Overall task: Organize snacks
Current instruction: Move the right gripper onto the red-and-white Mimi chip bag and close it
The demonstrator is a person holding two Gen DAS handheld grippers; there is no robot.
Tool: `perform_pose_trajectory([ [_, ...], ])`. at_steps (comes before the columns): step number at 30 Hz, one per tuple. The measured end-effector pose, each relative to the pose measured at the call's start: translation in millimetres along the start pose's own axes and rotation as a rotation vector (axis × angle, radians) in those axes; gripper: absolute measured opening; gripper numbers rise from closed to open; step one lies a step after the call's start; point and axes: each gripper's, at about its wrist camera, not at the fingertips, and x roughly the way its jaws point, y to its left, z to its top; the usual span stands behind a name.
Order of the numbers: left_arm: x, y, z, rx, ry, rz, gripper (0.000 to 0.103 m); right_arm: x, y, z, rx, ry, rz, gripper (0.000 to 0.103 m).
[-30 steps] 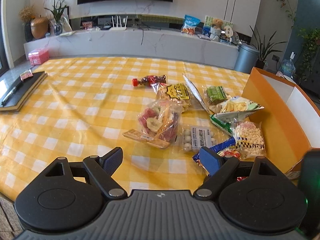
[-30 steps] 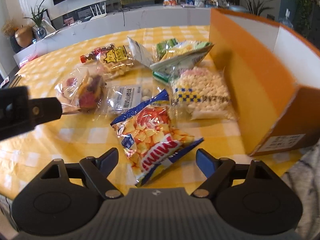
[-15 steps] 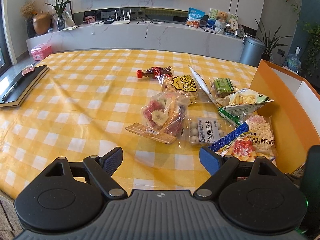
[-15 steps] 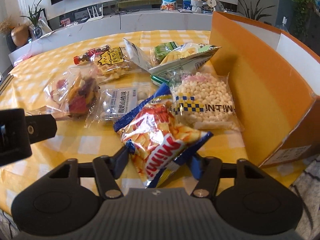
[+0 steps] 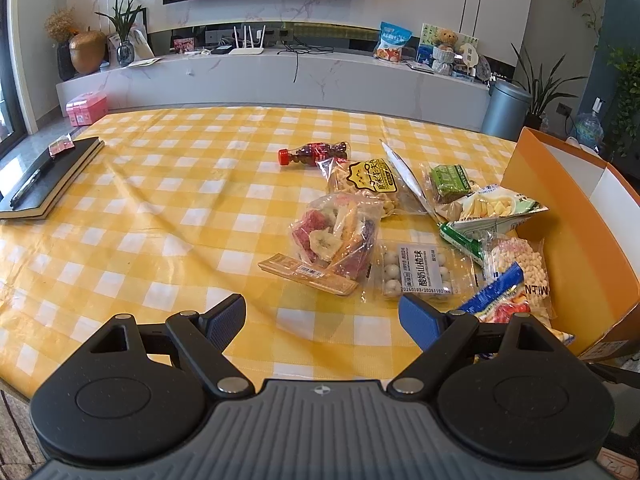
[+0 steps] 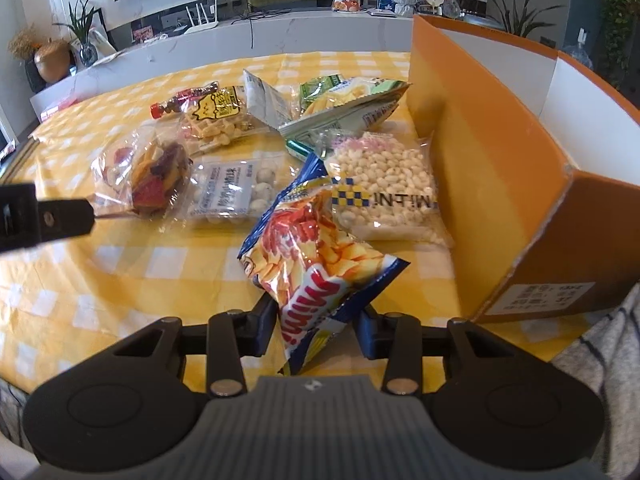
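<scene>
Sitting between the right gripper's (image 6: 318, 330) closing jaws is the Mimi chip bag (image 6: 316, 264) (near end pinched, front of the checkered counter (image 5: 168, 216)), beside the orange box (image 6: 500, 184). Left gripper (image 5: 322, 318) hovers, jaws wide open, gripping nothing.

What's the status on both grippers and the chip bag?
Right gripper closing on the Mimi chip bag, bag between the jaws. Left gripper open, empty. Orange box open at right, puffed-snack bag lying against it.
</scene>
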Motion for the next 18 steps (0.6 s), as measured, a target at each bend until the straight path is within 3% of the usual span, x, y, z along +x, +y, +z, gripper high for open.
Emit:
perform_pose_trajectory([
  [5, 5, -1, -2, 0.005, 0.014, 0.006, 0.101, 0, -11, 1, 0.047, 0.014, 0.011, 0.041],
  [15, 12, -3, -5, 0.022, 0.024, 0.013, 0.101, -2, -14, 1, 0.010, 0.047, 0.042, 0.041],
  [18, 11, -4, -5, 0.029, 0.018, 0.028, 0.101, -6, -25, 1, 0.067, 0.032, 0.067, 0.054],
])
